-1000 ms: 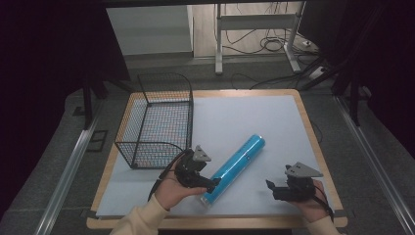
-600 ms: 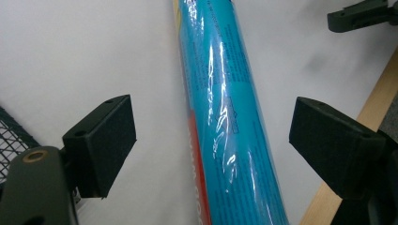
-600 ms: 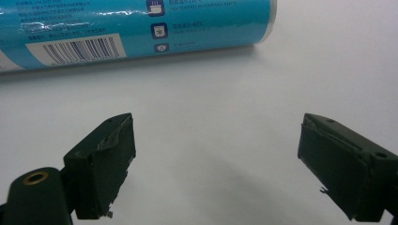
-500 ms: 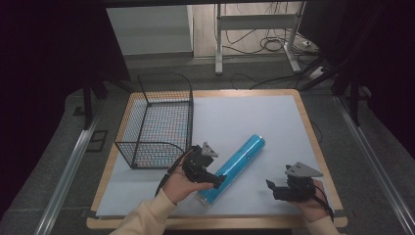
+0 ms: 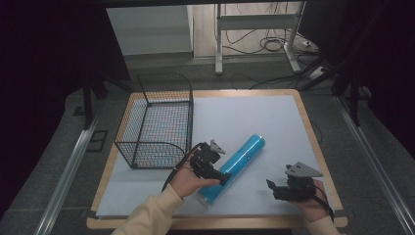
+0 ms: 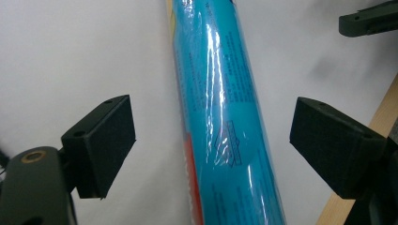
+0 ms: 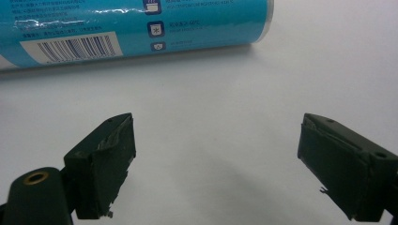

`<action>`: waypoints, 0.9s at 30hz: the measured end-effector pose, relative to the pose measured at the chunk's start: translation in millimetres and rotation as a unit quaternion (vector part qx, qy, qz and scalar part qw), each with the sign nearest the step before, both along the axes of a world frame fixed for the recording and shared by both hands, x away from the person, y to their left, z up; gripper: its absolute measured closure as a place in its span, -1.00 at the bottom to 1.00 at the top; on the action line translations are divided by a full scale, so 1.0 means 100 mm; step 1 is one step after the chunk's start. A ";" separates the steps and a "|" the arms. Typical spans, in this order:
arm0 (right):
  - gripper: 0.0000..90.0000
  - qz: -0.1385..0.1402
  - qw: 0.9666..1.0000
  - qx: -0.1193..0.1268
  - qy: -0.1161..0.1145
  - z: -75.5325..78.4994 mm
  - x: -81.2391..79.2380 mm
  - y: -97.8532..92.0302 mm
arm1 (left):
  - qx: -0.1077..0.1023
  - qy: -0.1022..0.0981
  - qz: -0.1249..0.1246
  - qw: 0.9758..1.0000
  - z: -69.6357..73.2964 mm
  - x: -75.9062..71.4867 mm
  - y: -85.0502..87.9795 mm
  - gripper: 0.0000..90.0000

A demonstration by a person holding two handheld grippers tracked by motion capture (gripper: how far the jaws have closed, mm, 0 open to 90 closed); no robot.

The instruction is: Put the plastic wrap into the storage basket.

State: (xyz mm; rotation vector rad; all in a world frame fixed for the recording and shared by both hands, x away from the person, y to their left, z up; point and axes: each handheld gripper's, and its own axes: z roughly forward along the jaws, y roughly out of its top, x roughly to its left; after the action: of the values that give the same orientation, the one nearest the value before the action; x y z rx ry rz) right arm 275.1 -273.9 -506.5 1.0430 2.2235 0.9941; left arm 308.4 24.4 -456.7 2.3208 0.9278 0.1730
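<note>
A long blue plastic-wrapped tube [image 5: 243, 155] lies slantwise on the pale mat, its near end toward the front edge. My left gripper [image 5: 221, 176] hangs over the tube's near half. In the left gripper view the tube [image 6: 220, 93] runs up between the two black jaws, and the left gripper [image 6: 213, 136] is open, with a gap on each side of the wrap. My right gripper [image 5: 272, 188] rests at the front right, apart from the tube and open. In the right gripper view the right gripper [image 7: 216, 159] holds nothing, and the tube [image 7: 141, 23] with its barcode lies beyond the jaws.
A black wire basket [image 5: 156, 122] stands at the table's left, just left of my left hand. The table's wooden rim [image 5: 313, 142] frames the mat [image 5: 244, 112]. A jaw of the other gripper [image 6: 371, 18] shows at the upper right of the left gripper view.
My left hand has slid right, from beside the tube to over its near half, jaws now straddling it. The right hand and the tube have stayed put.
</note>
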 end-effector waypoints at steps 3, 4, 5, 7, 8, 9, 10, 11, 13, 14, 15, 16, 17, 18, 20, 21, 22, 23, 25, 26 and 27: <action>-0.74 0.001 1.000 0.000 0.000 0.00 0.00 0.00 | 0.004 0.002 -0.003 1.000 -0.01 0.02 -0.05 -0.68; -0.74 0.001 1.000 0.000 -0.001 0.00 0.00 0.00 | 0.006 0.003 -0.003 1.000 -0.01 0.03 -0.07 -0.69; -0.74 0.001 1.000 0.000 0.000 0.00 0.00 0.00 | 0.008 0.005 -0.005 1.000 -0.02 0.04 -0.09 -0.69; -0.74 0.000 1.000 0.001 0.001 0.00 0.00 0.00 | 0.014 0.009 -0.007 1.000 -0.04 0.06 -0.13 -0.71; -0.74 0.001 1.000 0.001 0.001 0.00 0.00 0.00 | 0.016 0.011 -0.007 1.000 -0.05 0.08 -0.15 -0.72; -0.74 0.000 1.000 0.001 0.001 0.00 0.00 0.00 | 0.019 0.012 -0.007 1.000 -0.06 0.09 -0.18 -0.72; -0.74 0.001 1.000 0.001 0.002 0.00 0.00 0.00 | 0.022 0.013 -0.009 1.000 -0.08 0.10 -0.20 -0.72; -0.74 0.001 1.000 0.001 0.002 0.00 0.00 -0.01 | 0.024 0.014 -0.010 1.000 -0.09 0.11 -0.22 -0.73; -0.74 0.001 1.000 0.001 0.001 0.00 0.00 0.00 | 0.026 0.014 -0.009 1.000 -0.10 0.13 -0.25 -0.73; -0.74 0.001 1.000 0.001 0.001 0.00 0.00 0.00 | 0.027 0.016 -0.010 0.999 -0.11 0.14 -0.27 -0.73; -0.74 0.001 1.000 0.001 0.001 0.00 0.00 0.00 | 0.030 0.018 -0.010 0.999 -0.13 0.16 -0.29 -0.73; -0.74 0.001 1.000 0.001 0.001 0.00 0.00 0.00 | 0.033 0.019 -0.010 0.999 -0.13 0.17 -0.31 -0.73; -0.74 0.001 1.000 0.001 0.001 0.00 0.00 0.00 | 0.035 0.019 -0.011 0.999 -0.14 0.18 -0.33 -0.73; -0.74 0.001 1.000 0.000 0.001 0.00 0.00 0.00 | 0.035 0.021 -0.010 0.999 -0.15 0.19 -0.35 -0.73; -0.74 0.001 1.000 -0.001 0.001 0.00 0.00 0.00 | 0.037 0.023 -0.012 0.999 -0.17 0.21 -0.39 -0.73; -0.74 0.001 1.000 -0.002 0.001 0.00 0.00 0.00 | 0.040 0.024 -0.014 0.999 -0.18 0.22 -0.41 -0.73; -0.74 0.001 1.000 -0.001 0.001 0.00 0.00 0.00 | 0.044 0.026 -0.014 0.999 -0.20 0.23 -0.44 -0.73; -0.74 0.000 1.000 -0.001 0.002 0.00 0.00 0.00 | 0.048 0.027 -0.015 0.998 -0.22 0.25 -0.45 -0.73; -0.74 0.001 1.000 0.001 0.002 0.00 0.00 0.00 | 0.053 0.029 -0.013 0.998 -0.24 0.27 -0.48 -0.73; -0.74 0.002 1.000 0.001 0.003 0.00 0.00 0.00 | 0.054 0.031 -0.013 0.998 -0.26 0.28 -0.49 -0.73; -0.74 0.002 1.000 0.001 0.003 0.00 0.00 0.00 | 0.057 0.031 -0.012 0.998 -0.27 0.29 -0.50 -0.73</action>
State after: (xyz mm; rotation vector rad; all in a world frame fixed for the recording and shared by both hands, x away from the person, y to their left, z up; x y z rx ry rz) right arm 275.3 -274.2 -506.8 1.0451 2.2298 0.9973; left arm 337.7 -25.9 -483.6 2.4532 0.9420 0.1472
